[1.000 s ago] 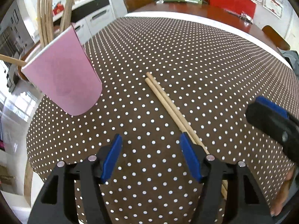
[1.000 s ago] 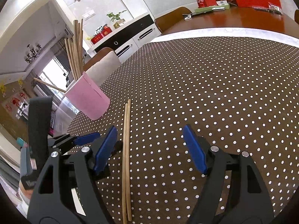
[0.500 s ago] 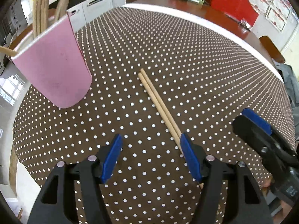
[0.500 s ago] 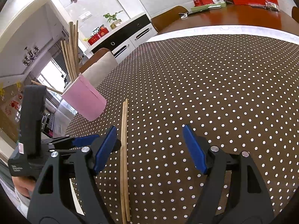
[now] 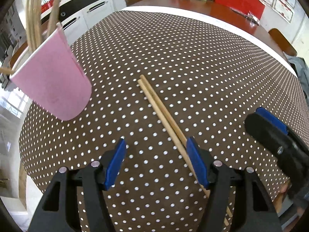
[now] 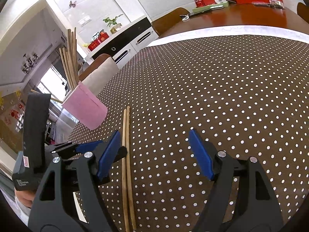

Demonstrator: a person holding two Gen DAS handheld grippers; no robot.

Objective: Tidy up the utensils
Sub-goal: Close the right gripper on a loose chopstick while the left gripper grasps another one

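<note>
Our left gripper [image 5: 155, 163] hangs wide open and empty over the dotted brown bench [image 5: 193, 61]. Two wooden chopsticks [image 5: 160, 109] lie beside its right pad; we should centre them before closing.

The left gripper [image 5: 155, 162] has been shifted sideways across the counter [image 5: 193, 67], so the chopsticks [image 5: 164, 114] are now met at its right finger [image 5: 195, 160], seemingly passing beneath it.
</note>
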